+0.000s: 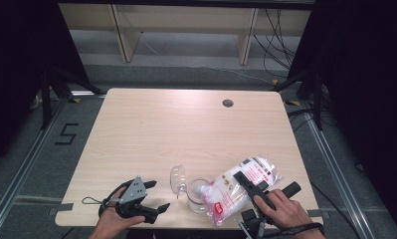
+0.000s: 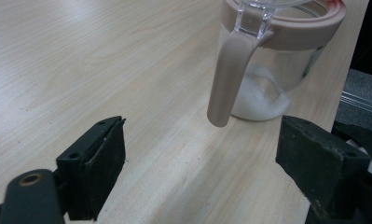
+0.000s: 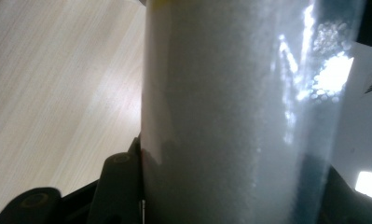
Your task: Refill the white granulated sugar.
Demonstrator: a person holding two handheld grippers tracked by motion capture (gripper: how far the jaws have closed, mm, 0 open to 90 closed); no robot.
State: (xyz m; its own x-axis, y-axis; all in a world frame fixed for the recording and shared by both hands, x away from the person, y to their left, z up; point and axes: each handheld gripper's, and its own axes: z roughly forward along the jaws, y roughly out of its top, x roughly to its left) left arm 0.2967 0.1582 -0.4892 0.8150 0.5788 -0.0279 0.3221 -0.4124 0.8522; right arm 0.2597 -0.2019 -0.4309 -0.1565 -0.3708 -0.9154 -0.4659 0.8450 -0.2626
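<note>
Item one: clear plastic bag of white granules (image 1: 241, 188), red-and-white label, at the near right of the table (image 1: 151, 129). The right gripper (image 1: 243, 180) has its jaws half closed across the bag's body, holding it tilted so its lower end sits over the jar mouth — a pouring hold, by the look of it.

Item two: clear jar (image 1: 198, 195) with beige rim and handle, hinged lid (image 1: 177, 178) tipped back, a shallow layer of white granules (image 2: 260, 95) at the bottom. It stands near the front edge, just left of the bag.

Item three: left gripper (image 1: 156, 195), jaws wide apart, nothing between them — facing the jar's handle (image 2: 228, 79), apart from it, perhaps to steady it.
</note>
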